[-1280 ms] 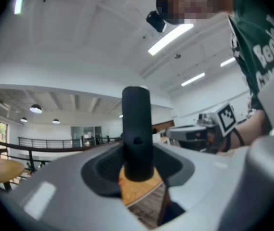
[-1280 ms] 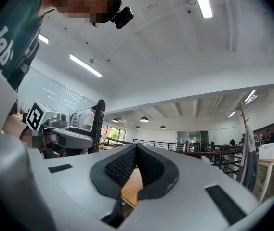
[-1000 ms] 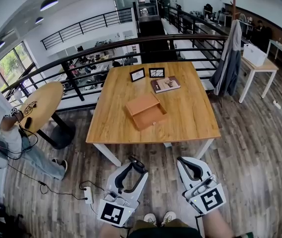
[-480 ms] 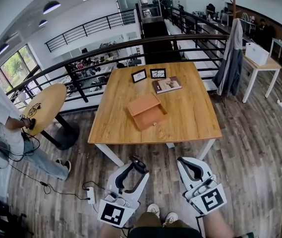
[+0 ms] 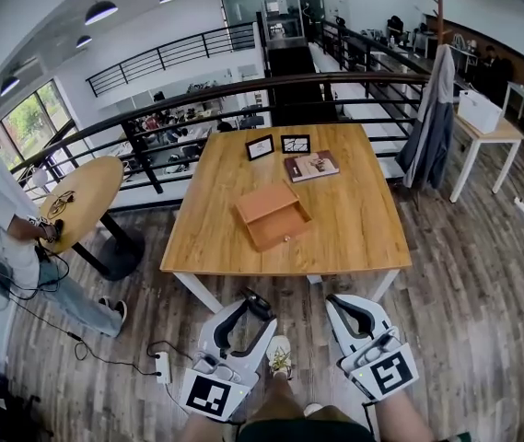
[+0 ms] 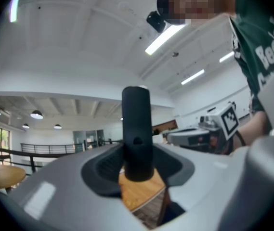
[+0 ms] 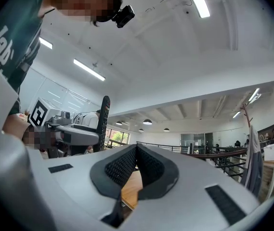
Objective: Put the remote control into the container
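**Remote control [image 6: 137,129], long, slim and black, is clamped in the left gripper; the container lies ahead across the table edge**

The large square table of pale wood [image 5: 354,219] stands in front of both grippers. Its near edge is well ahead of their tips, so neither gripper is over it yet.

The flat orange-brown wooden container [image 5: 275,217] sits around the middle of the table, skewed to the table's edges. Its open, hollow half faces the grippers. It lies ahead of the left gripper [image 5: 246,316] and slightly to that gripper's right. From the right gripper [image 7: 137,150] it lies ahead and clearly off to the left. The left gripper is therefore the better lined up of the two.

The left gripper's jaws press on the remote control from both sides, low down on its body. The remote's long axis stands upright, crosswise to the direction the gripper points. Most of its length rises above the jaws.

The right gripper is closed, its ribbed pads meeting at the tip with nothing between them.

As I judge it, the coming move is a carry forward and a little to the right. The upright remote will likely have to be tipped level to lie in the shallow hollow.
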A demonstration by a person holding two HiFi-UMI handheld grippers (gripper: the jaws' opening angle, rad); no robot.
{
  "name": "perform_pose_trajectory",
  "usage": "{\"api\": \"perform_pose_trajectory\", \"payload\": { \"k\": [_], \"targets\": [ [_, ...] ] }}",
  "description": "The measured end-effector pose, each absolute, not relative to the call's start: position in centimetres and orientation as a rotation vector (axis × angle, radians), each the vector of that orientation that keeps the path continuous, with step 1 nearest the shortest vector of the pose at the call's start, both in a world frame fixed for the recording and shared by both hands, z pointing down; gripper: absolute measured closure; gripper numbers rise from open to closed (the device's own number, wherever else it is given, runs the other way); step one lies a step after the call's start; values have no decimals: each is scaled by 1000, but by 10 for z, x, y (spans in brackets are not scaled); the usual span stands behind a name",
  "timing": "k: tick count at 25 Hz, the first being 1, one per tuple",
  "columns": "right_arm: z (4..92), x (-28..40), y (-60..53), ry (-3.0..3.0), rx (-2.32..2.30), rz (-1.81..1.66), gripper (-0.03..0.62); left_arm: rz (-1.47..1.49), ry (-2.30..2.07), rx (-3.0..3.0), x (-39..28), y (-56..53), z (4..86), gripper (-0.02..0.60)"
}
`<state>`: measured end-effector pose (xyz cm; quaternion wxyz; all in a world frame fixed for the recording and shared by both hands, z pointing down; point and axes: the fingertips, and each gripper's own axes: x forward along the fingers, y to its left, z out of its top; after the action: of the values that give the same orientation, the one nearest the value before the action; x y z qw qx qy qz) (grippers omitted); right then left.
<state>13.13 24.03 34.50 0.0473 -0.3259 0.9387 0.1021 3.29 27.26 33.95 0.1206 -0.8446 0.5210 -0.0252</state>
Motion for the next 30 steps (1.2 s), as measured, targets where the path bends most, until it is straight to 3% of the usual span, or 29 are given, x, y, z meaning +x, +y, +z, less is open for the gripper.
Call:
{"api": "perform_pose_trajectory", "payload": {
  "k": [30],
  "targets": [
    [369,48,-2,2878,-1130,260,577,-67,1416,-2594,-50,23,370,396]
  ]
}}
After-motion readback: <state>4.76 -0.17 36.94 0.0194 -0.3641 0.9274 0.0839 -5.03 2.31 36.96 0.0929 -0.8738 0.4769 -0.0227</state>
